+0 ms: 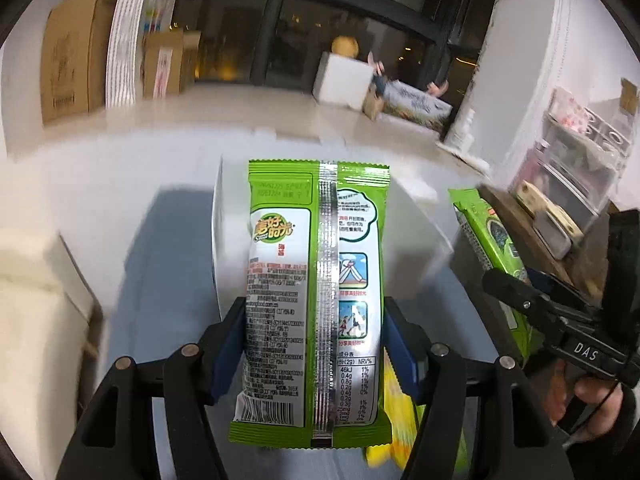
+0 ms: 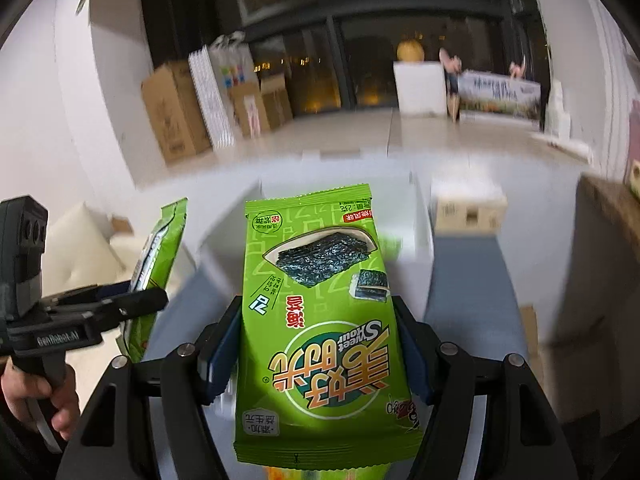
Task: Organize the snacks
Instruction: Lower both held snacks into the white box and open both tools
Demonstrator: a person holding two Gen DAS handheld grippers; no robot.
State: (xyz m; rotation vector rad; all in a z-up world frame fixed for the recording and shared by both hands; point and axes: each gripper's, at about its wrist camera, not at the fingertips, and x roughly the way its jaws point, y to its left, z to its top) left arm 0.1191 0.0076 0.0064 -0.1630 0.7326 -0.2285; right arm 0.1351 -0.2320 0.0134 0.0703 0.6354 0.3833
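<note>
The left gripper [image 1: 314,344] clamps a glossy green-and-white foil seaweed packet [image 1: 314,280], back side up, its silver crimped seam running lengthwise; a blurred yellow wrapper [image 1: 394,412] peeks from beneath it. The right gripper [image 2: 320,344] holds a second flat green seaweed packet [image 2: 320,320], printed front up. Both are lifted above the pale bench [image 1: 420,216]. Brown cardboard boxes [image 2: 172,116] stand smeared behind.

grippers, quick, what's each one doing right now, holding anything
Left tool: closed on a green seaweed snack packet, back side facing the camera.
Right tool: closed on a second green seaweed packet, front side showing.
</note>
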